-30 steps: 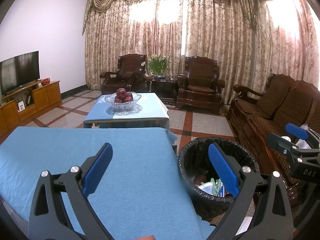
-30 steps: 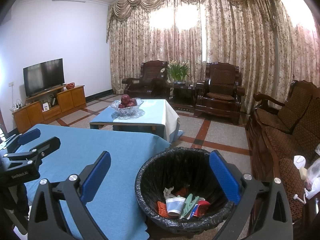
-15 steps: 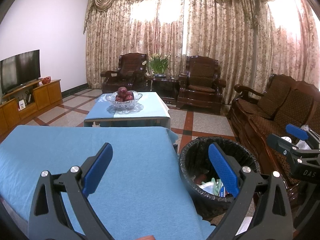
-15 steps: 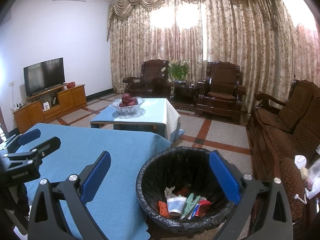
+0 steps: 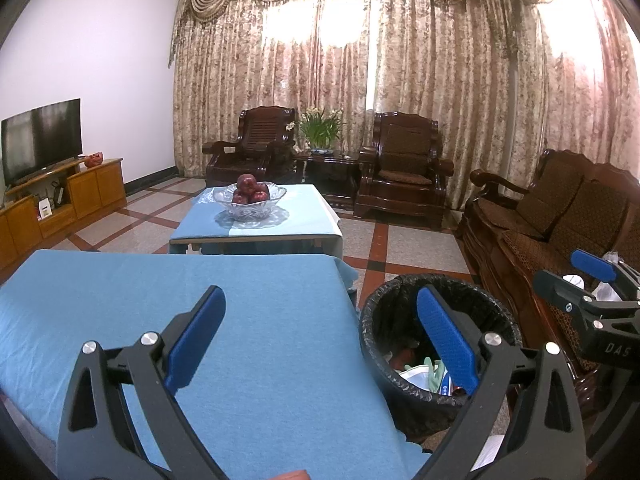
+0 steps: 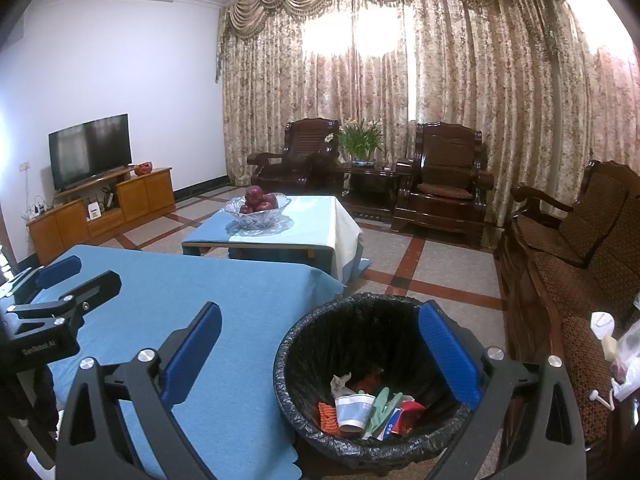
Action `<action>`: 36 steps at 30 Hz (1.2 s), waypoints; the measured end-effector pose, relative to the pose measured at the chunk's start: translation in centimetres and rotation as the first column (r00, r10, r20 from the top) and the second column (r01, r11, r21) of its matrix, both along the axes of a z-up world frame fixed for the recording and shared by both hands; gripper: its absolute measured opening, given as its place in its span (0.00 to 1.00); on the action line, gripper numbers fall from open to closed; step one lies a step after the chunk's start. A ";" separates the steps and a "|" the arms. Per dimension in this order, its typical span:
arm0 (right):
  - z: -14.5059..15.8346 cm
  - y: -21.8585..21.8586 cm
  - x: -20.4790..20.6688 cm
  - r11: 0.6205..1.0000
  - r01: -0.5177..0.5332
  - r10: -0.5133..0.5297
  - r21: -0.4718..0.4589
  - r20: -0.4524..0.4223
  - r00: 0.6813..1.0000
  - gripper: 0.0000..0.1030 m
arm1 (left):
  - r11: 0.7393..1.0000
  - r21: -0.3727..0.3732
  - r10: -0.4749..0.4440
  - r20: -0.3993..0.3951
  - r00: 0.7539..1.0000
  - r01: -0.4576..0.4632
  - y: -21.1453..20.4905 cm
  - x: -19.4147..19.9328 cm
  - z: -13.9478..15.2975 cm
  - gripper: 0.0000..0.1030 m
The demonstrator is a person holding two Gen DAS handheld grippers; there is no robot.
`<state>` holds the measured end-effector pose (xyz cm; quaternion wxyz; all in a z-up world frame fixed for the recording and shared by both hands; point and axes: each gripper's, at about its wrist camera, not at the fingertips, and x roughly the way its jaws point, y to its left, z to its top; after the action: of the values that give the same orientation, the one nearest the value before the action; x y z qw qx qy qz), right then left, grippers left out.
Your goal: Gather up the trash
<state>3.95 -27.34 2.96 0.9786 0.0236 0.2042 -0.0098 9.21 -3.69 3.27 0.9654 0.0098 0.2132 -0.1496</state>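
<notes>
Trash bin (image 6: pixel 372 368) beneath right tool (image 6: pixel 320 356)

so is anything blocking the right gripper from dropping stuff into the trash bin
Nothing visible does. The right gripper is open and empty above the trash bin, whose open mouth shows only the trash at its bottom.
</notes>
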 end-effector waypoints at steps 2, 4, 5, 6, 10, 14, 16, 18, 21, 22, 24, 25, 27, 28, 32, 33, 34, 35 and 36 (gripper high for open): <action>0.0 0.0 0.0 1.000 0.000 0.000 0.001 0.001 1.000 0.94 | 1.000 0.000 0.000 0.001 1.000 0.000 0.0 0.0 0.0 0.91; 0.0 0.0 0.0 1.000 0.001 -0.001 0.001 0.000 1.000 0.94 | 1.000 0.000 0.000 0.001 1.000 0.000 0.0 0.0 -0.1 0.91; 0.0 0.1 0.0 1.000 0.001 -0.001 0.000 0.000 1.000 0.94 | 1.000 0.000 0.000 0.001 1.000 0.000 -0.1 0.0 -0.1 0.91; 0.0 0.1 -0.1 1.000 0.000 0.000 0.001 0.000 1.000 0.94 | 1.000 0.000 0.000 0.001 1.000 0.000 0.0 0.0 0.0 0.91; 0.1 0.1 0.0 1.000 0.000 0.000 0.000 0.000 1.000 0.94 | 1.000 0.000 -0.001 0.000 1.000 0.001 0.0 0.0 -0.1 0.91; 0.1 0.1 0.0 1.000 0.001 -0.001 0.001 0.000 1.000 0.94 | 1.000 -0.001 0.000 0.001 1.000 0.000 -0.1 0.0 -0.1 0.91; 0.1 0.1 0.0 1.000 0.001 -0.001 0.001 -0.001 1.000 0.94 | 1.000 0.000 0.001 0.001 1.000 -0.001 -0.1 0.0 -0.1 0.91; 0.1 0.1 0.0 1.000 0.001 -0.001 0.001 -0.002 1.000 0.94 | 1.000 -0.001 0.000 -0.001 1.000 0.000 0.0 0.0 0.0 0.91; 0.1 0.1 0.0 1.000 0.002 -0.002 0.002 -0.005 1.000 0.94 | 1.000 -0.001 0.000 0.000 1.000 0.000 0.0 0.0 0.0 0.91; -0.1 0.3 0.0 1.000 0.001 -0.001 0.002 -0.006 1.000 0.94 | 1.000 -0.001 -0.001 0.000 1.000 0.001 0.0 0.0 0.0 0.91; -0.2 0.5 0.0 1.000 0.001 -0.001 0.001 -0.006 1.000 0.94 | 1.000 0.000 -0.001 0.002 1.000 0.001 0.0 0.0 0.0 0.91; -0.2 0.5 0.0 1.000 0.001 -0.001 0.001 -0.005 1.000 0.94 | 1.000 -0.001 -0.001 0.002 1.000 0.001 0.0 0.0 0.1 0.91; -0.2 0.6 -0.1 1.000 0.001 -0.001 0.001 -0.006 1.000 0.94 | 1.000 -0.003 -0.001 0.000 1.000 0.001 0.1 0.0 0.1 0.91; -0.2 0.5 0.0 1.000 0.001 -0.001 0.002 -0.006 1.000 0.94 | 1.000 -0.001 -0.001 0.001 1.000 0.001 0.0 0.0 0.1 0.91; -0.4 0.5 0.1 1.000 0.002 -0.002 0.005 -0.010 1.000 0.94 | 1.000 -0.001 -0.001 0.000 1.000 0.001 0.0 0.0 0.0 0.91; -0.4 0.7 0.0 1.000 0.002 -0.002 0.006 -0.011 1.000 0.94 | 1.000 0.000 -0.002 -0.002 1.000 0.002 0.0 0.0 0.1 0.91; -0.5 0.5 0.1 1.000 0.002 -0.002 0.006 -0.012 1.000 0.94 | 1.000 -0.001 -0.001 0.000 1.000 0.001 0.0 0.0 0.0 0.91; -0.5 0.5 0.0 1.000 0.002 -0.002 0.006 -0.011 1.000 0.94 | 1.000 -0.001 0.000 -0.001 1.000 0.000 0.0 0.0 0.1 0.91; -0.5 0.4 0.1 1.000 0.002 -0.002 0.006 -0.012 1.000 0.94 | 1.000 -0.001 0.001 -0.001 1.000 -0.001 0.0 0.0 0.0 0.91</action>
<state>4.05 -26.89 2.50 0.9773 0.0266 0.2098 -0.0105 9.23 -3.69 3.31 0.9654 0.0092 0.2134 -0.1492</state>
